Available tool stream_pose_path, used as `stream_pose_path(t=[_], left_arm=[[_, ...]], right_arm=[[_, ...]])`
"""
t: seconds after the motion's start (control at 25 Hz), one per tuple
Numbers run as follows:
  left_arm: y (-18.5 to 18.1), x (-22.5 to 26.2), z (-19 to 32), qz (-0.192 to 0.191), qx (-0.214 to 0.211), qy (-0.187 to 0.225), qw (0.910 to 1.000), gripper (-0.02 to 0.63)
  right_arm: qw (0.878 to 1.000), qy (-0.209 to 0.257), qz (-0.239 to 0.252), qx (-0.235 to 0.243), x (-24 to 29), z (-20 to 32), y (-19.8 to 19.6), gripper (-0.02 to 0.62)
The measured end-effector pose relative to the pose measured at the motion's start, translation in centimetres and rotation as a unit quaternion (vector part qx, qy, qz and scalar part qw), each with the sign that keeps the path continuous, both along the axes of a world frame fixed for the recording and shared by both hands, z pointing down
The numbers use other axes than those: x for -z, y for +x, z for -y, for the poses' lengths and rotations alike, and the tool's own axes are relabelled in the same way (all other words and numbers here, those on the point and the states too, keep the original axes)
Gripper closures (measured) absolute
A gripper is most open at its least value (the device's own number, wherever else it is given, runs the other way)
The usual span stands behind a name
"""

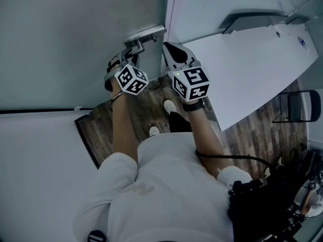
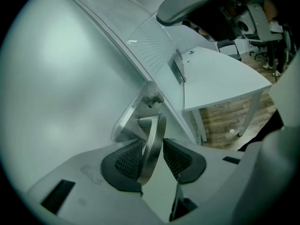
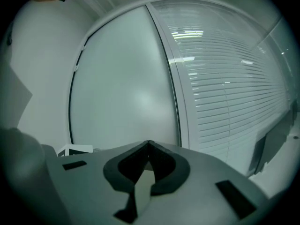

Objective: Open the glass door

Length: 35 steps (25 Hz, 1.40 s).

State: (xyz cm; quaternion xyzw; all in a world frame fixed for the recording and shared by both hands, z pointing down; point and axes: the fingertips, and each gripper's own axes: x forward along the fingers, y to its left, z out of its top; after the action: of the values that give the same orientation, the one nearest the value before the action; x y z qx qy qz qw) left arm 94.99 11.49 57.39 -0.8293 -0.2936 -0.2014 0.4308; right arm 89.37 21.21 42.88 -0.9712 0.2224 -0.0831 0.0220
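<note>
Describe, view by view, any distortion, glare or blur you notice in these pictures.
Head view: sharp, flat bluish light, no hard shadows. Left gripper view: fisheye bends the door frame; the metal handle shows a soft sheen. Right gripper view: the blinds curve; light reflections streak the glass.

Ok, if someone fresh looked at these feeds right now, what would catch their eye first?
The metal door handle clamped in the left gripper, low in the middle of that gripper's view, against the frosted glass door. Next, the right gripper, shut and empty, pointing at a frosted pane with white blinds to its right.
</note>
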Motion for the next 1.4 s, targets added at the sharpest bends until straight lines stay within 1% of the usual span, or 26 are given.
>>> stream_pose_path(t=[0.16,0.36,0.52,0.68,0.84,0.96,1.04,1.2,1.4], left_arm=[[-0.4,0.0,-0.3,0.003,0.005,0.004,1.0,0.466],[-1.8,0.0,-0.3,0.0,0.009,-0.015,0.9999,0.466],[-3.1,0.0,-0.6,0.006,0.004,-0.025,0.9997,0.466],[-4.2,0.1,-1.0,0.004,-0.008,-0.024,0.9997,0.466],[-5.4,0.5,-1.1,-0.003,-0.016,-0.023,0.9996,0.466],[-7.5,0.3,-1.0,-0.006,-0.017,-0.027,0.9995,0.466],[-9.2,0.1,-1.2,0.0,-0.021,-0.029,0.9994,0.465],[-12.3,0.7,-2.0,0.017,-0.023,-0.039,0.9988,0.465],[-16.1,0.2,-1.6,0.032,-0.019,-0.037,0.9986,0.46]], right_arm=[[1.0,-0.005,-0.012,-0.012,1.2,-0.4,-1.2,0.594],[0.999,-0.009,-0.022,-0.043,2.1,-1.0,-3.8,0.592],[0.998,-0.008,-0.025,-0.063,2.4,-1.2,-6.1,0.593],[0.997,-0.008,-0.02,-0.076,1.9,-1.0,-8.4,0.593],[0.996,-0.011,-0.004,-0.089,0.3,-0.5,-10.8,0.592],[0.995,-0.018,0.012,-0.096,-1.1,-0.4,-13.2,0.592],[0.995,-0.022,0.012,-0.098,-1.0,-0.6,-14.5,0.592],[0.995,-0.018,-0.007,-0.095,1.0,-1.4,-16.0,0.592],[0.995,0.002,-0.025,-0.093,2.0,-2.0,-16.6,0.592]])
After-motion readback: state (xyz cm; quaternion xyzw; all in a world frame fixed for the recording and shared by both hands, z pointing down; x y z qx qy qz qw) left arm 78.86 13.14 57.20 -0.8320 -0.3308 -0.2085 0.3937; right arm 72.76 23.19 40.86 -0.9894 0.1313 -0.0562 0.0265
